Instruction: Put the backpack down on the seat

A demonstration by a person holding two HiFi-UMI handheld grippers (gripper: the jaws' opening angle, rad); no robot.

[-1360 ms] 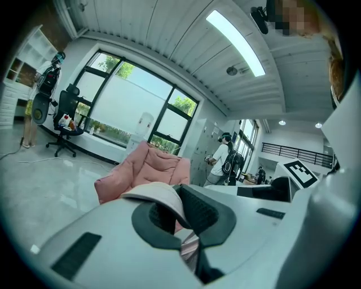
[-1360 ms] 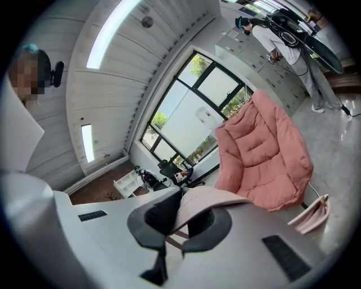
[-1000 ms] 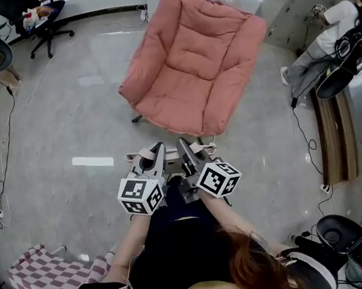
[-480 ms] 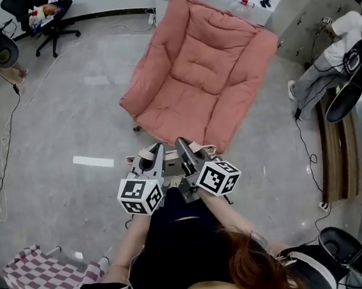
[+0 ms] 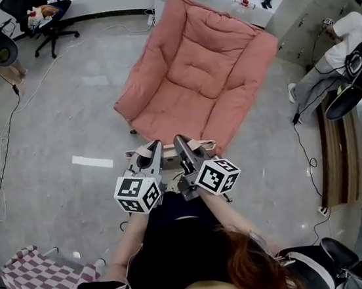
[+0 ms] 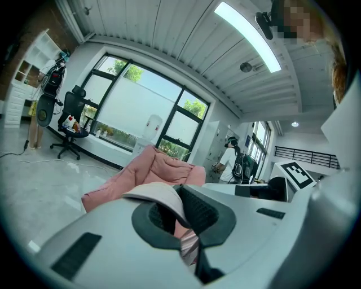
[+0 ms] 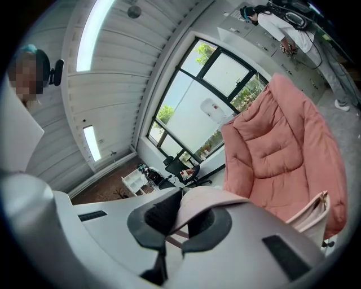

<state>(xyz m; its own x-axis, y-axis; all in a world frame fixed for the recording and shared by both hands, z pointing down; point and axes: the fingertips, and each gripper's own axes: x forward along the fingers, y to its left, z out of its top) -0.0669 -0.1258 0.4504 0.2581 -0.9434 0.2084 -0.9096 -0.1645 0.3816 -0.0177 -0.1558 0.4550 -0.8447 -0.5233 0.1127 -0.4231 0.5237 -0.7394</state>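
At the lower left of the head view a checked cloth (image 5: pixel 37 285) lies on the floor, and an office chair (image 5: pixel 52 22) stands at the upper left; both are well apart from the work. Low in the centre, the left gripper (image 5: pixel 156 148) has its jaws closed tight on a pale strap (image 6: pixel 163 195) of the backpack. Its own view shows the strap pinched between the dark pads and running down out of sight. Just beside it, the right gripper (image 5: pixel 179 142) is clamped the same way on the other strap (image 7: pixel 211 198), and both grippers point up the frame. The backpack (image 7: pixel 313 211) hangs from them, mostly hidden beneath; a beige edge with a zip shows at the lower right of the right gripper view. The pink seat (image 5: pixel 191 73) fills the upper centre, its front edge just beyond the jaw tips, and nothing lies on its cushion. A person (image 5: pixel 328 32) in white is at the far right edge. The step in hand looks like the carry to the seat, with the setting-down not yet done. The next move likely calls for bringing both grippers over the cushion together, lowering until the backpack rests, and only then parting the jaws so neither strap snags. No brand or readable writing shows; the cubes (image 5: pixel 138 194) bear only black-and-white square markers.
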